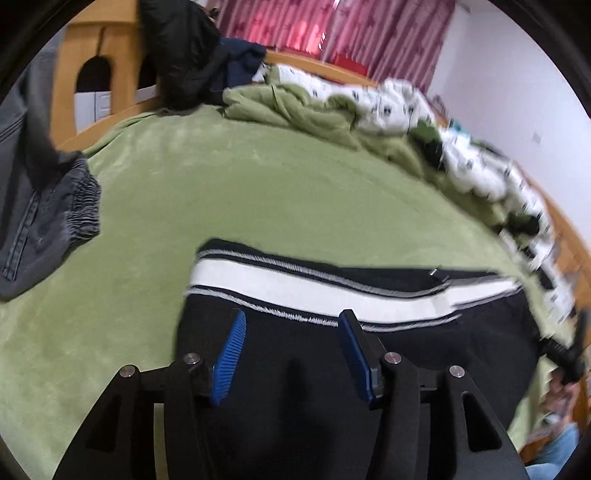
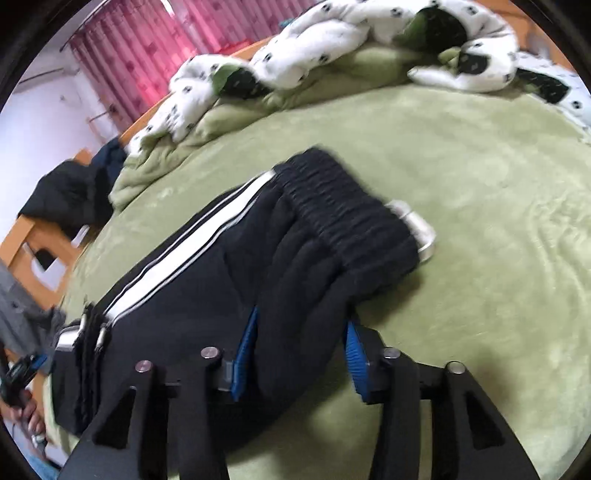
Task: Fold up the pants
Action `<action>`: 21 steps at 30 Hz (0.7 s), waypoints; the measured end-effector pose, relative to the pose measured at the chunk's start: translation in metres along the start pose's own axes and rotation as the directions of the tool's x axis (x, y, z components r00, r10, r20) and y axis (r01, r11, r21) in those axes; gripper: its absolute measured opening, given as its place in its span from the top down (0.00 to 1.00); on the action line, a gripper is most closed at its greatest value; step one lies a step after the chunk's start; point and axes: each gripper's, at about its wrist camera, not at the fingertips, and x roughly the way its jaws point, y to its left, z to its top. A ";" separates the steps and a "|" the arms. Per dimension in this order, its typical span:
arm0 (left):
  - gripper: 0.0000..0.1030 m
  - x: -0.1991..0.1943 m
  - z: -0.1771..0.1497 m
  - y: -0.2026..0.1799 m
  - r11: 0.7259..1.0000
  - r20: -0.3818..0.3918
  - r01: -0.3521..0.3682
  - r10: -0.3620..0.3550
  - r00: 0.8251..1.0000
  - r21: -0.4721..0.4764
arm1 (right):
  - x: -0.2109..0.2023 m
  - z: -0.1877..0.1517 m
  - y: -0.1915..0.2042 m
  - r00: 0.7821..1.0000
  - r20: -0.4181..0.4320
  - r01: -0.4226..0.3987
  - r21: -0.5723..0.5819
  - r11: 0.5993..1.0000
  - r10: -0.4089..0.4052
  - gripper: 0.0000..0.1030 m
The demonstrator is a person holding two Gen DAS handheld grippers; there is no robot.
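Both hand-held grippers [image 1: 291, 325] [image 2: 301, 328] parted over black pants [image 2: 207, 280]; blurred, pants' near edge hidden behind fingers.

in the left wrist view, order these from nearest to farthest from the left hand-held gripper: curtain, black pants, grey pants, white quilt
From the left hand-held gripper:
1. black pants, right under the fingers
2. grey pants, far left
3. white quilt, bed's far edge, right
4. curtain, behind the bed

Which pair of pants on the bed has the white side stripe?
The black pants under the left gripper; the grey pants at the left edge show none.
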 end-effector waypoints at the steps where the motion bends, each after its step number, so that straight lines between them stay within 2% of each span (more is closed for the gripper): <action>1: 0.52 0.021 -0.005 -0.003 1.000 -0.058 -0.019 0.019 0.998 0.003 | 0.002 0.003 -0.004 1.000 -0.001 -0.018 0.047 0.999 0.018 0.55; 3: 0.52 0.045 -0.017 -0.003 0.999 -0.136 -0.024 0.020 0.991 -0.028 | 0.001 0.010 -0.010 0.999 0.034 -0.028 0.096 0.995 0.025 0.71; 4: 0.52 0.051 -0.023 -0.003 0.999 -0.130 -0.033 0.029 0.991 -0.030 | 0.002 0.014 -0.008 0.999 0.037 -0.023 0.092 0.996 0.019 0.73; 5: 0.52 0.046 -0.026 -0.007 0.999 -0.096 -0.042 0.042 0.995 -0.004 | 0.003 0.018 -0.004 1.000 0.020 -0.005 0.072 0.997 0.004 0.73; 7: 0.52 0.037 -0.028 -0.012 0.999 -0.125 -0.044 0.045 0.991 0.010 | -0.001 0.023 0.005 0.999 -0.015 0.036 0.021 0.999 -0.036 0.73; 9: 0.51 0.019 -0.033 -0.013 1.000 -0.126 -0.015 0.014 0.992 -0.013 | -0.017 0.021 0.016 0.997 -0.022 0.072 -0.037 0.997 -0.073 0.72; 10: 0.51 0.007 -0.038 -0.013 1.000 -0.120 0.007 -0.010 0.993 -0.026 | -0.027 0.018 0.023 0.996 0.002 0.084 -0.062 0.995 -0.084 0.69; 13: 0.51 -0.016 -0.058 -0.008 0.999 -0.108 0.007 -0.012 0.994 -0.048 | -0.064 0.009 0.054 0.989 0.087 0.135 -0.165 0.977 -0.121 0.66; 15: 0.51 -0.030 -0.071 -0.004 0.997 -0.097 0.011 -0.019 0.995 -0.080 | -0.078 0.001 0.087 0.995 0.082 0.077 -0.252 0.965 -0.058 0.58; 16: 0.51 -0.037 -0.078 -0.001 0.995 -0.084 0.025 -0.033 0.996 -0.100 | -0.080 -0.003 0.103 0.998 0.067 0.036 -0.279 0.960 -0.017 0.51; 17: 0.50 -0.046 -0.086 0.000 0.992 -0.067 0.037 -0.045 0.997 -0.117 | -0.079 -0.010 0.124 0.998 0.038 -0.030 -0.306 0.951 0.044 0.47; 19: 0.49 -0.062 -0.102 0.003 0.987 -0.044 0.061 -0.068 0.997 -0.148 | -0.069 -0.021 0.157 0.991 -0.029 -0.133 -0.333 0.934 0.131 0.46; 21: 0.47 -0.073 -0.113 0.006 0.982 -0.042 0.076 -0.085 0.996 -0.171 | -0.053 -0.036 0.191 0.978 -0.101 -0.209 -0.360 0.909 0.184 0.46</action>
